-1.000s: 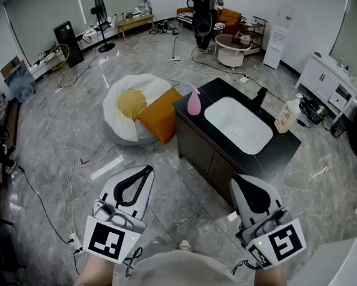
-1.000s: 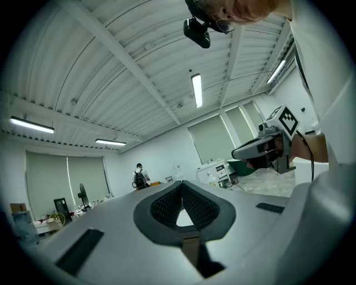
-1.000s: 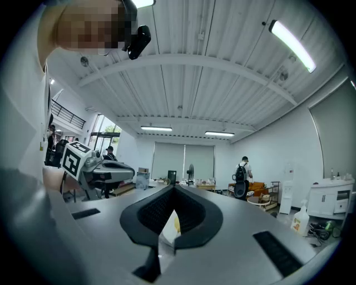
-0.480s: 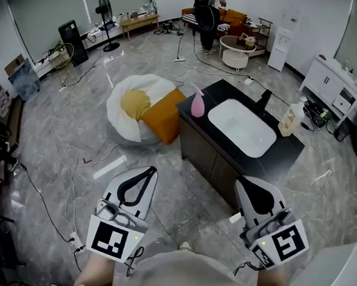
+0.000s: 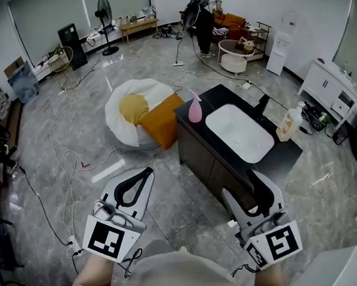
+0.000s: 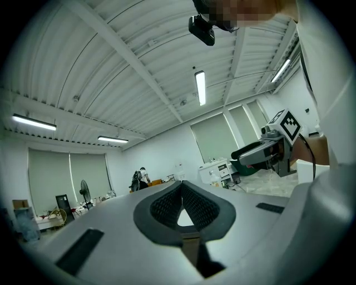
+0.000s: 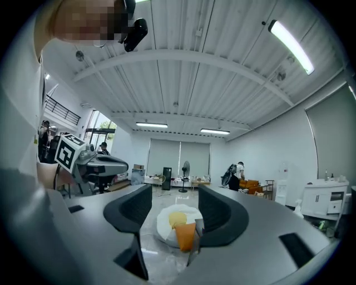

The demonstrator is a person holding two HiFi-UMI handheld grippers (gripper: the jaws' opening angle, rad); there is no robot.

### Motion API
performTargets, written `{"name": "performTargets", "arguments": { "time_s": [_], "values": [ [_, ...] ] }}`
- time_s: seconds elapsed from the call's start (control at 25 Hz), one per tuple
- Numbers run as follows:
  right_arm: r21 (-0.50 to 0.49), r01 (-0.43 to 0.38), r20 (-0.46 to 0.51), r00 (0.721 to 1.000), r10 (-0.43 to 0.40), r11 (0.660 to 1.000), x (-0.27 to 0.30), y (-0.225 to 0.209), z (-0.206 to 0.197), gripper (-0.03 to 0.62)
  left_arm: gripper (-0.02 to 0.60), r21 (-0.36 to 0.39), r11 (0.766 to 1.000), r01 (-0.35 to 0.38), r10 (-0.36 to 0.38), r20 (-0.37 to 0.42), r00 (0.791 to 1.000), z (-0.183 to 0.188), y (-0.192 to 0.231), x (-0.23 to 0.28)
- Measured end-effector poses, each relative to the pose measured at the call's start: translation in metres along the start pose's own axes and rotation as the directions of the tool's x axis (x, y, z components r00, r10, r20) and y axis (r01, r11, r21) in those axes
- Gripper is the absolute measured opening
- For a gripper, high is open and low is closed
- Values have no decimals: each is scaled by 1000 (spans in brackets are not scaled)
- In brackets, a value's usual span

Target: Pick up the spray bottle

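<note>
Only the head view shows the spray bottle (image 5: 195, 107) upright at the black counter's (image 5: 282, 157) left corner, while the right gripper (image 7: 173, 201) view frames a floor beanbag (image 7: 165, 221) beyond its opening, empty jaws (the left gripper's (image 6: 181, 189) are closed).

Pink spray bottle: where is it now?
Head view: the spray bottle stands on the black counter, at its left corner, beside the white basin.

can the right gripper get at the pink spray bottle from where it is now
Probably not yet: the right gripper, jaws opening and empty, is well short of the pink spray bottle on the black counter. The way looks clear.
</note>
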State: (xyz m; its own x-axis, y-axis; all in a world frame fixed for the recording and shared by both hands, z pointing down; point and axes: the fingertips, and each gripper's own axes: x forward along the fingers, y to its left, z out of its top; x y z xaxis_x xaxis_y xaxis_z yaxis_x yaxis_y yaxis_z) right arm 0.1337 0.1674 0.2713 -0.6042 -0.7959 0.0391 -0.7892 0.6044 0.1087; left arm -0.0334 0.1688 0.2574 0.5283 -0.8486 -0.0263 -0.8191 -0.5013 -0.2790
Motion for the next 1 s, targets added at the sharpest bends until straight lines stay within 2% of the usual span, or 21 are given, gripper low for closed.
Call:
{"name": "performTargets", "arguments": {
  "time_s": [0.08, 0.36, 0.64, 0.88, 1.0],
  "values": [
    [10, 1, 6, 1000, -1, 1000, 2, 1, -1, 286, 20, -5, 1000, -8, 8, -14, 1000, -4, 2, -1],
    [34, -5, 10, 1000, 5, 999, 20, -1, -6, 290, 20, 11, 1000, -16, 16, -39, 999, -13, 11, 10],
    [72, 113, -27, 993, -111, 991, 43, -35, -27, 298, 20, 37, 999, 3, -1, -50, 999, -29, 26, 35],
    [78, 127, -62, 991, -123, 989, 90, -51, -45, 298, 20, 17, 1000, 17, -16, -49, 999, -50, 60, 66],
    [80, 153, -82, 986, -146, 985, 124, -66, -56, 298, 20, 48, 998, 35, -31, -67, 997, -62, 83, 89]
  ]
}}
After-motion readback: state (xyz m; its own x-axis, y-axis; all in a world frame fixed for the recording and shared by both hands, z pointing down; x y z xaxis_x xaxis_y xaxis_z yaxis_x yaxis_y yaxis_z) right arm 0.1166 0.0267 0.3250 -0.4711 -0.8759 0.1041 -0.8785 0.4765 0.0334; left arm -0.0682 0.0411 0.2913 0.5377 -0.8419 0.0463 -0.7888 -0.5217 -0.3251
